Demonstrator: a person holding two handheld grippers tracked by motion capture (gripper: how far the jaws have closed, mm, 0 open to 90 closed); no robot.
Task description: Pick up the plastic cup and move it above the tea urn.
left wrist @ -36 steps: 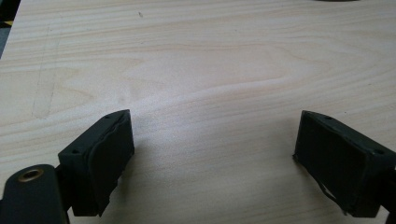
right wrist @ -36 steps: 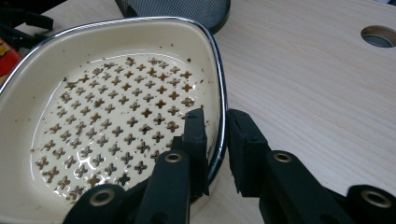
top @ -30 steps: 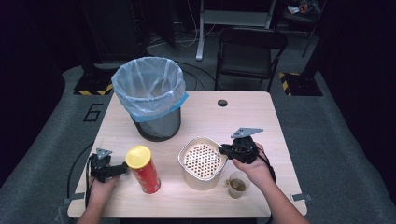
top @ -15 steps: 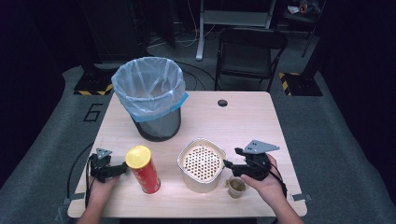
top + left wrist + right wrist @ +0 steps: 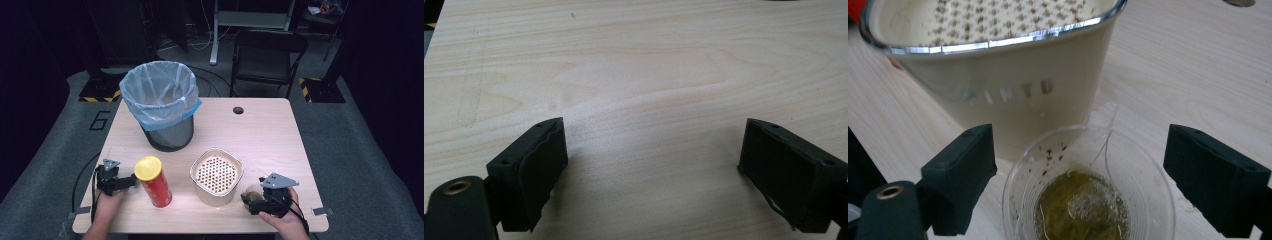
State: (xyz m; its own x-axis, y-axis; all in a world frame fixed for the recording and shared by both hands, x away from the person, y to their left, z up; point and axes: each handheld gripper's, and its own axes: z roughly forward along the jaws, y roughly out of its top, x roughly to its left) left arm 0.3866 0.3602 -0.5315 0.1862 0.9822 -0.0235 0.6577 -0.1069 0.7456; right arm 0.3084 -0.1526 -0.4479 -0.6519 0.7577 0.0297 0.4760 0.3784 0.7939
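A clear plastic cup [image 5: 1088,200] with yellow-green liquid and dregs stands on the table beside a cream pot [image 5: 998,90] that has a perforated insert. My right gripper [image 5: 1079,150] is open; its jaws have just been opening, and the cup sits between them with a gap to each pad. In the high view the right gripper [image 5: 248,202] is low at the table's front right, at the cup [image 5: 251,192]. My left gripper [image 5: 131,181] is open over bare wood [image 5: 651,170], just left of a red chips can [image 5: 152,181] with a yellow lid.
A mesh bin [image 5: 159,107] lined with a pale blue bag stands at the table's back left. The cream pot [image 5: 216,176] is between the can and the cup. The table [image 5: 270,135] has a cable hole [image 5: 238,110] at the back. A folding chair [image 5: 267,55] stands behind.
My right gripper has moved from the pot's right rim toward the front edge and down to the cup, and its jaws have opened. The left gripper and the can have stayed put.
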